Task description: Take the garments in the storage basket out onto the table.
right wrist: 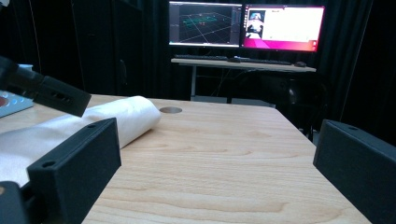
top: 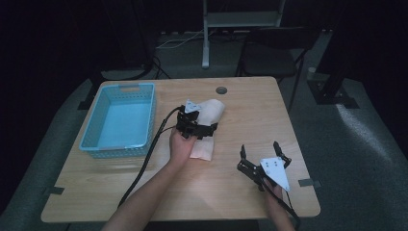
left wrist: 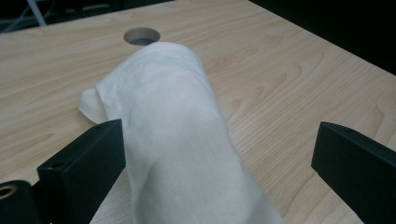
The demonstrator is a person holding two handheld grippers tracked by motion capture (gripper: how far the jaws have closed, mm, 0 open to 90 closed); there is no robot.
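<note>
Two grippers were over the worktop, both with jaws spread and holding nothing.
Left gripper straddled the rolled white cloth, its jaws released and not pressing on it; the cloth lay near the worktop's middle, at three o'clock from the blue basket. Right gripper hovered at five o'clock from the cloth, well apart.

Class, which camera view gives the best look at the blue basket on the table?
The high view: the blue basket shows whole, from above, at the table's left, beside the white cloth. The right gripper view catches just a pale corner at its left edge.
</note>
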